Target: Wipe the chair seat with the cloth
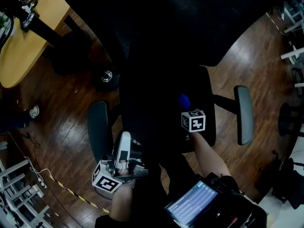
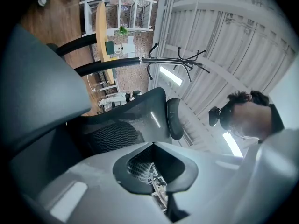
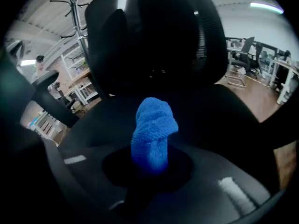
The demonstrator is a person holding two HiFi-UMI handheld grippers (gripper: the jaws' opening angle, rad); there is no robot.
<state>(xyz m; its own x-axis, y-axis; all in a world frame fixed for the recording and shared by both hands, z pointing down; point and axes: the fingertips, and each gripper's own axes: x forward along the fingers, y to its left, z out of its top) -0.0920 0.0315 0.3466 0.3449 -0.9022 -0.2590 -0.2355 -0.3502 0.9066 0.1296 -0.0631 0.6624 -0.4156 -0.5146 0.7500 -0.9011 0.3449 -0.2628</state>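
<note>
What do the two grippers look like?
The left gripper is silvery grey, with broad, smooth jaws. The right gripper looks darker. Each carries a white cube with black square markers: the left cube and the right cube.

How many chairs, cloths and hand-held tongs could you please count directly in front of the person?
Black office chair: 1
Blue cloth: 1
Hand-held tongs: 2 (left tongs, empty; right tongs, clamped on the cloth)
Total: 4
</note>
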